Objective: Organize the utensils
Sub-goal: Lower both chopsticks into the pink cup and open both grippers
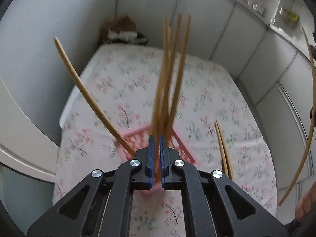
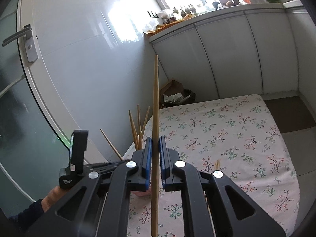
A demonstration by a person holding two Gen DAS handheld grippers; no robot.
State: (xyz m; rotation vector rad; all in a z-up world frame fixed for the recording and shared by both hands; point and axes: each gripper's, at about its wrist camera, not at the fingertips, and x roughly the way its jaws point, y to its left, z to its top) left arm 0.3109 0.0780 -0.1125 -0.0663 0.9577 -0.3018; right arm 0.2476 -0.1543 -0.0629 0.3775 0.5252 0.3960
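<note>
My left gripper [image 1: 156, 140] is shut on a bundle of several wooden chopsticks [image 1: 169, 75] that fan upward, blurred by motion; one chopstick [image 1: 86, 94] splays off to the left. Below it sits a pink slotted basket [image 1: 138, 140] on the floral tablecloth [image 1: 207, 102]. Two chopsticks [image 1: 224, 150] lie on the cloth to the right. My right gripper [image 2: 156, 141] is shut on a single upright chopstick [image 2: 156, 106]; that chopstick also shows curved at the right edge of the left wrist view [image 1: 311, 106]. The left gripper's bundle [image 2: 138, 126] shows to the left in the right wrist view.
The table stands against white cabinet doors [image 2: 237, 59]. A brown paper bag with tissue [image 2: 173, 92] sits on the floor behind the table. A white door with a handle [image 2: 19, 37] is at left. A cluttered countertop [image 2: 177, 17] runs along the window.
</note>
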